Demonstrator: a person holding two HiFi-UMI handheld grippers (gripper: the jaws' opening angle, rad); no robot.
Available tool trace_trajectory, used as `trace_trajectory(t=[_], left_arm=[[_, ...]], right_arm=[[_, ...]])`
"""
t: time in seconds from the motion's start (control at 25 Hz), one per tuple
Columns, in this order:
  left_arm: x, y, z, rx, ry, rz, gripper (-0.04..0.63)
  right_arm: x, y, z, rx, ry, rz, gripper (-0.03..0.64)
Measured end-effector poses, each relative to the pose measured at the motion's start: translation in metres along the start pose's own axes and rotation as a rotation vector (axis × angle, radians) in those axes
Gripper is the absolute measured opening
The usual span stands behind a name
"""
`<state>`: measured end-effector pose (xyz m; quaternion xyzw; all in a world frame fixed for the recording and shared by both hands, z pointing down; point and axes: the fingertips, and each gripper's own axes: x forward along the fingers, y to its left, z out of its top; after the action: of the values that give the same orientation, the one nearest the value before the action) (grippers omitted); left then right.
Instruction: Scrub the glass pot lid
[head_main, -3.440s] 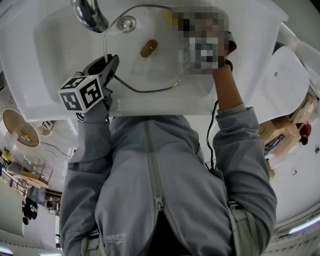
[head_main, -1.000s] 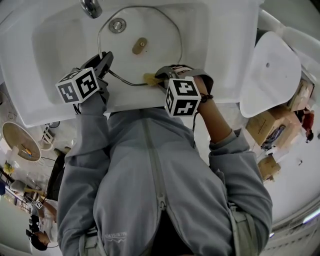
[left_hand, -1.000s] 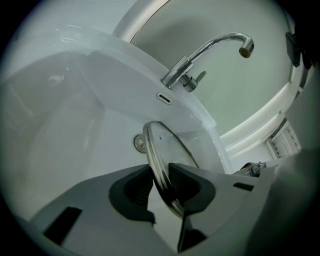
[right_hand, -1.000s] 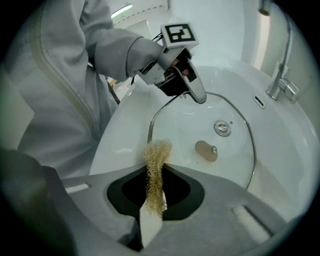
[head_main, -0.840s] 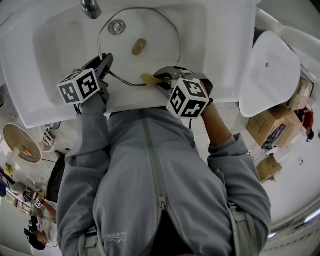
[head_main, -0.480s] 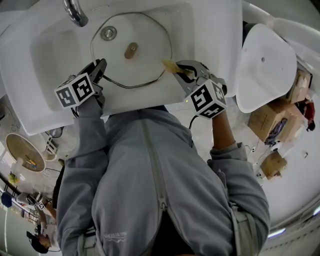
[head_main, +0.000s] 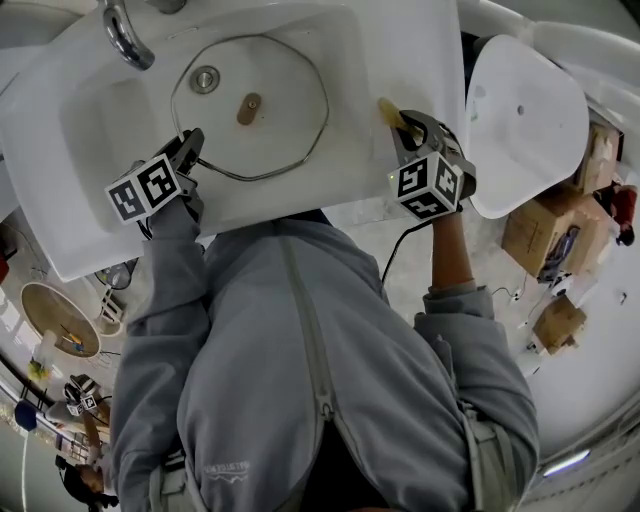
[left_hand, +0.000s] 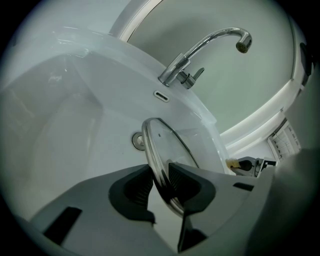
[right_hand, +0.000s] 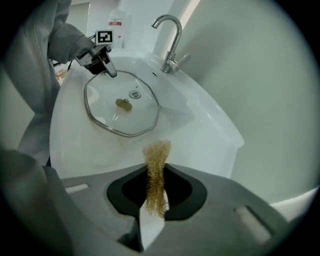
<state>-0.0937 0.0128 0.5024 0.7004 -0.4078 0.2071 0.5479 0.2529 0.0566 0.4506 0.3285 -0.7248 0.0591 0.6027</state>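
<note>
A glass pot lid (head_main: 285, 100) with a metal rim and a brown knob (head_main: 248, 108) lies in the white sink basin (head_main: 90, 110). My left gripper (head_main: 190, 148) is shut on the lid's near-left rim; in the left gripper view the rim (left_hand: 161, 175) stands pinched between the pads. My right gripper (head_main: 402, 122) is shut on a yellow scrub pad (head_main: 389, 109) above the sink's right rim, off the lid. In the right gripper view the pad (right_hand: 156, 175) sticks up between the jaws, with the lid (right_hand: 107, 112) farther off.
A chrome faucet (head_main: 120, 35) rises at the sink's far left, and the drain (head_main: 204, 78) shows through the glass. A white oval seat (head_main: 525, 110) and cardboard boxes (head_main: 540, 235) lie to the right. The person's grey jacket (head_main: 310, 360) fills the near view.
My right gripper has swung right with the scrub pad, from the lid's near edge to above the sink's right rim. The left gripper has kept its hold on the rim.
</note>
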Motion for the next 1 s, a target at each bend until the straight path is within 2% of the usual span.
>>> trace_trajectory(t=[0.08,0.2,0.24,0.32,0.36,0.48,0.56,0.6,0.68,0.8,0.88,1.0], left_arm=[[-0.001,-0.003,0.002,0.010,0.000,0.000,0.097],[-0.004,-0.008,0.005,0.021,-0.004,0.000,0.097],[-0.005,-0.010,0.005,0.024,-0.004,0.001,0.097],[-0.006,-0.012,0.007,0.026,-0.005,0.001,0.097],[-0.006,-0.013,0.007,0.026,-0.006,0.000,0.097],[-0.007,-0.015,0.008,0.026,-0.008,-0.002,0.095],[-0.007,-0.016,0.009,0.028,-0.008,-0.004,0.095],[-0.007,-0.016,0.009,0.027,-0.007,-0.004,0.095],[-0.008,-0.017,0.009,0.023,-0.008,-0.007,0.095],[-0.009,-0.026,0.010,0.011,-0.014,-0.037,0.094],[-0.011,-0.038,0.012,0.002,-0.022,-0.074,0.091],[-0.017,-0.061,0.016,0.024,-0.034,-0.106,0.090]], right_arm=[[0.002,-0.004,-0.007,0.021,0.026,-0.022,0.049],[0.001,-0.007,-0.008,0.108,0.006,-0.016,0.066],[0.000,-0.006,-0.007,0.141,-0.007,0.005,0.093],[0.000,0.000,-0.007,0.195,-0.018,0.066,0.229],[0.000,0.004,-0.007,0.210,-0.017,0.098,0.272],[0.000,0.018,-0.012,0.214,0.006,0.171,0.323],[0.000,0.026,-0.015,0.193,0.028,0.203,0.383],[-0.001,0.029,-0.016,0.184,0.034,0.215,0.416],[-0.007,0.031,-0.012,0.172,0.027,0.216,0.436],[-0.022,0.026,0.014,0.144,-0.037,0.165,0.437],[-0.032,0.033,0.050,0.115,-0.131,0.163,0.437],[-0.043,0.073,0.116,0.087,-0.303,0.281,0.437]])
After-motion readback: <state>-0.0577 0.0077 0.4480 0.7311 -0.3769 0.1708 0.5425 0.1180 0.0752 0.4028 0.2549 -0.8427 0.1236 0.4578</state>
